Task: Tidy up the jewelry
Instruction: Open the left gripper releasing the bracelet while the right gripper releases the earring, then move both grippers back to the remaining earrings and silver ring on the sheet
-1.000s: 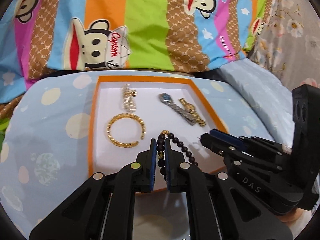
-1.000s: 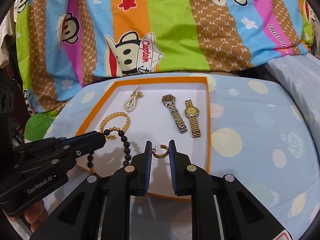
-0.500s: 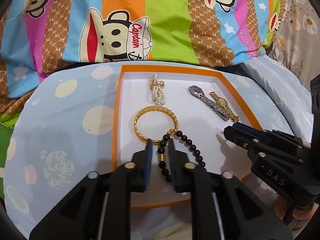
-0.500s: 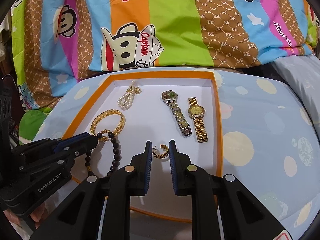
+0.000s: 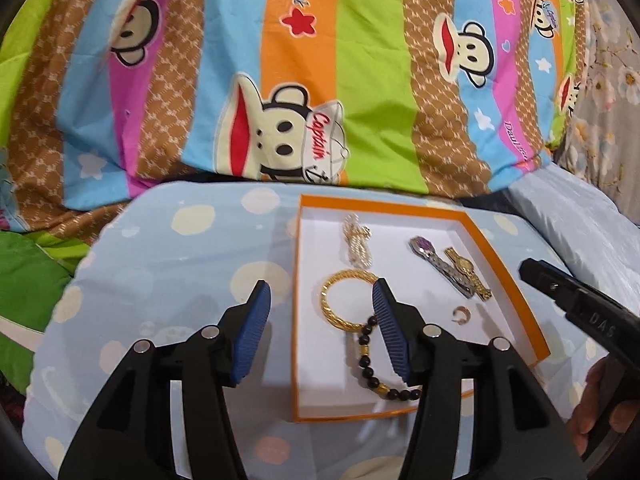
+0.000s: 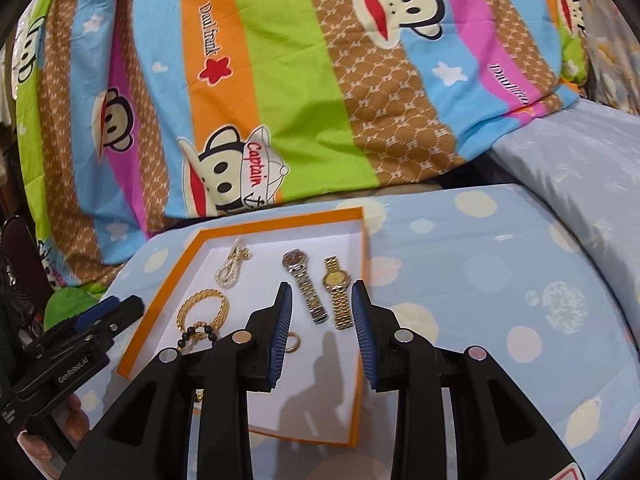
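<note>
Black plastic left gripper (image 5: pixel 321 334), ribbed blue pads (image 5: pixel 252 338), silver round screws, "GenRobot.AI" marking, right gripper (image 6: pixel 321 334) alike

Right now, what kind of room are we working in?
Most likely a bedroom, on a bed: the orange-rimmed tray of jewelry sits on a soft blue polka-dot sheet, with a striped cartoon-monkey quilt bunched behind it and what looks like a pale blue pillow to the right.

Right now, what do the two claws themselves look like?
Both are black plastic. The left claw and right claw have ribbed blue pads and round silver studs. White lettering: "GenRobot.AI" on the left, "DAS" on the right.
</note>
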Demonstrator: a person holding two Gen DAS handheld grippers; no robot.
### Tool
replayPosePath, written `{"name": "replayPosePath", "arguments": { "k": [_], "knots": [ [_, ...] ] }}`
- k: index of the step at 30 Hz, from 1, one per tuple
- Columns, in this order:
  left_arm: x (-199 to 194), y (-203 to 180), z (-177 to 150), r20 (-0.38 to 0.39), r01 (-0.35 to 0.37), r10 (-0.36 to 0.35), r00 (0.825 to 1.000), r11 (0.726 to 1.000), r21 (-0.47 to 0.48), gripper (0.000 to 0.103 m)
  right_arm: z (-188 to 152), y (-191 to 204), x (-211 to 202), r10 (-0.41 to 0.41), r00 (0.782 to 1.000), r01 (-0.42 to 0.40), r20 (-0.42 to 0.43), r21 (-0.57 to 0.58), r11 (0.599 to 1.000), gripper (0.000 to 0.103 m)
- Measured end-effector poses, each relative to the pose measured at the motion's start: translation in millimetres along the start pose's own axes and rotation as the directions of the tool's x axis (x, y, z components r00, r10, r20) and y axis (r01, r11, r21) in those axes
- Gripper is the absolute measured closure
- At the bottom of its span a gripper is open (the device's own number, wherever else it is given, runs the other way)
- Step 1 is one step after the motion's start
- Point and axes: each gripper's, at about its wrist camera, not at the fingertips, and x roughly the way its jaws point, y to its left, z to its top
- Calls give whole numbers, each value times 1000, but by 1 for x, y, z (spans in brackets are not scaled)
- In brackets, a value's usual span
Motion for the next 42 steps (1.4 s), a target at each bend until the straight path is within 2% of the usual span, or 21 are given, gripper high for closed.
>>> {"name": "replayPosePath", "arguments": {
  "k": [7, 12, 17, 21, 24, 27, 31, 42],
  "knots": [
    [-32, 9, -21, 6, -30, 30, 1000, 1000, 2, 51, -20, -11, -42, -15, 1000, 15, 8, -4, 1000, 73],
    [-58, 11, -51, -28, -14, 14, 1000, 1000, 12, 50, -54, 0, -78, -4, 1000, 4, -1, -70, 998, 73],
    [-81, 0, -80, -69, 26, -22, 997, 998, 51, 44, -90, 22, -98, 22, 999, -30, -49, -157, 987, 73],
    [-89, -13, -96, -106, 54, -44, 993, 993, 101, 44, -114, 39, -98, 50, 990, -75, -134, -193, 978, 76],
    [-92, -20, -104, -135, 87, -72, 988, 990, 110, 44, -122, 50, -98, 59, 986, -94, -156, -230, 969, 76],
    [-91, -23, -106, -136, 88, -70, 988, 988, 124, 44, -124, 50, -95, 60, 983, -98, -172, -227, 969, 77],
    [-86, -21, -105, -160, 91, -73, 984, 990, 107, 44, -123, 47, -90, 60, 979, -100, -194, -203, 974, 77],
    [-79, -9, -100, -167, 71, -62, 984, 996, 47, 44, -118, 73, -69, 30, 975, -94, -222, -282, 955, 79]
  ]
}}
